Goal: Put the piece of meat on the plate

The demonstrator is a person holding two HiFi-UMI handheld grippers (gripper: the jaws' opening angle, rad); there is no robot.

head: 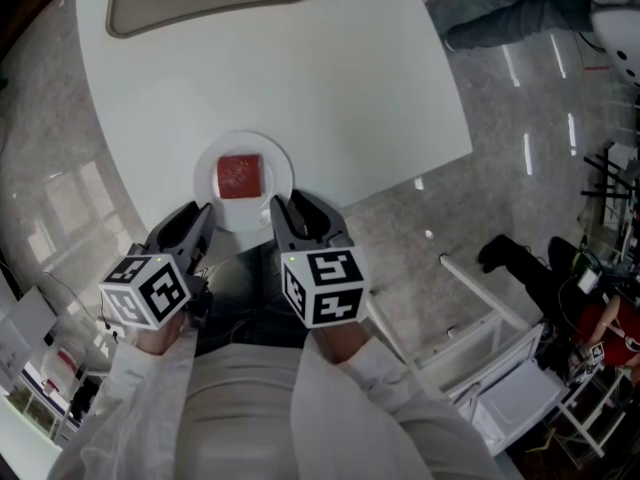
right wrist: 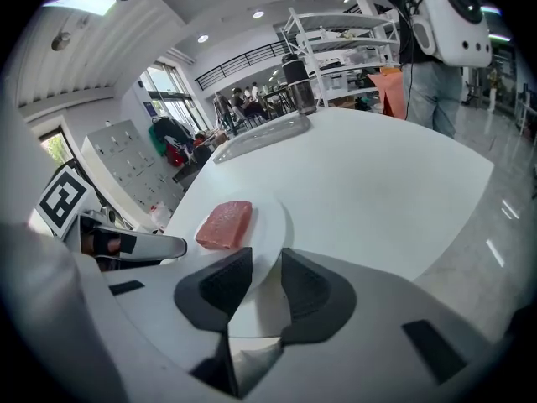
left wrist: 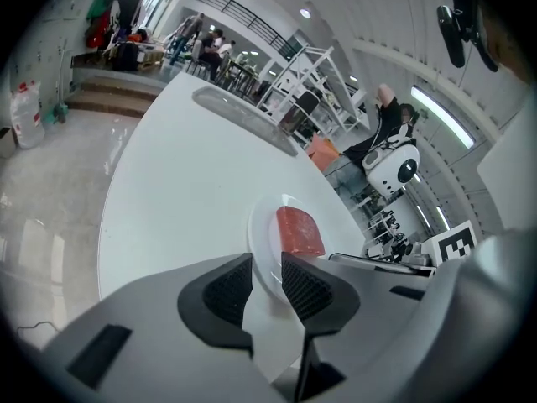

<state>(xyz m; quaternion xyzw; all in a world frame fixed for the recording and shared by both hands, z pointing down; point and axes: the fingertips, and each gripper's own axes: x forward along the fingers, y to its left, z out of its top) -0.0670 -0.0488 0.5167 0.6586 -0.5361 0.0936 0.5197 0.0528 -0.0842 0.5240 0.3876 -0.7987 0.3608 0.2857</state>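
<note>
The piece of meat [head: 240, 176] lies flat in the middle of the plate [head: 281, 182], right where it's wanted, while the left gripper [head: 203, 211] and right gripper [head: 288, 204] sit just off the plate's near rim, jaws apart and empty, so I'd guess nothing needs holding.

light: bright, even | glare: floor [head: 522, 138] streaks | edges: fisheye, dark vignette

Red, white-flecked slab of meat [head: 240, 175]; white round plate [head: 283, 173]; white tabletop [head: 330, 88]; grey speckled floor [head: 500, 208]. Left gripper [head: 203, 213] & right gripper [head: 285, 206]: black jaws, white cubes w/ black square markers.
</note>
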